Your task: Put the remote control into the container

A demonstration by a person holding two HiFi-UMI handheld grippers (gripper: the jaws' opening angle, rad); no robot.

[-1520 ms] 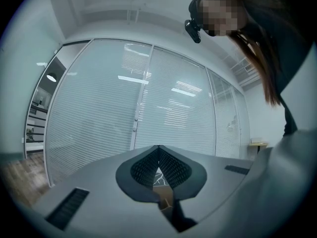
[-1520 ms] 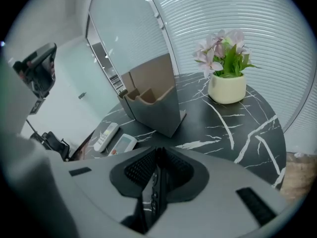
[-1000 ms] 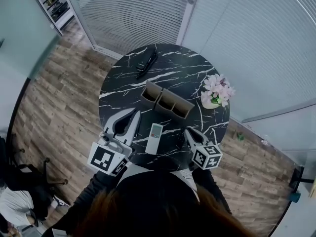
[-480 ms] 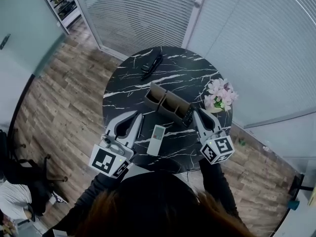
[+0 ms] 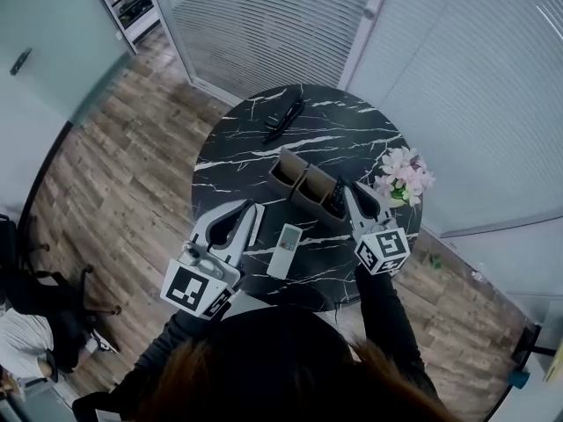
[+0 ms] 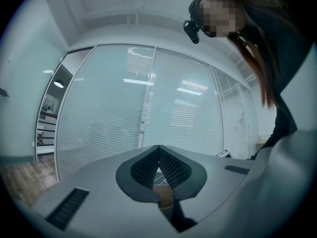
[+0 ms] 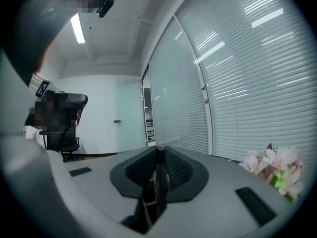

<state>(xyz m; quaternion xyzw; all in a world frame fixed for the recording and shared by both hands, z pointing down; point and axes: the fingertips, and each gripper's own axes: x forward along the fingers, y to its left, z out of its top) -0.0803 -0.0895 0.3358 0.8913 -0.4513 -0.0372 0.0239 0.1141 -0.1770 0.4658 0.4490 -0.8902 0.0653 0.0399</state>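
Pinching a black remote control [image 5: 337, 198] edge-on between its pads, the right gripper [image 5: 354, 192] now sits at the right end of the brown three-compartment container [image 5: 290, 172]. A second ago it was low at the near table edge, and half a second ago it was partway over. The remote's lower end is at the right-end compartment; whether it is already inside the rim or just above it, the head view does not show. Judgement: the carry is about finished, and what's left is lowering the remote into the slot and letting go.

The left gripper [image 5: 246, 211] has its jaws pressed together on nothing. It has stayed parked at the near left of the round black marble-look table [image 5: 229, 161].

Just right of it a white remote control [image 5: 284, 250] lies flat, short of the container, in the same spot as before. If the task counts that one too, it is still to do.

Pink flowers [image 5: 405, 170] stand just beyond the right gripper, close enough to bump on the way out. A dark slim item [image 5: 283, 117] lies at the far side of the table, too small to name.

Writing: none readable — only black-and-white square markers on the gripper cubes, and the white remote's face is too small to read.
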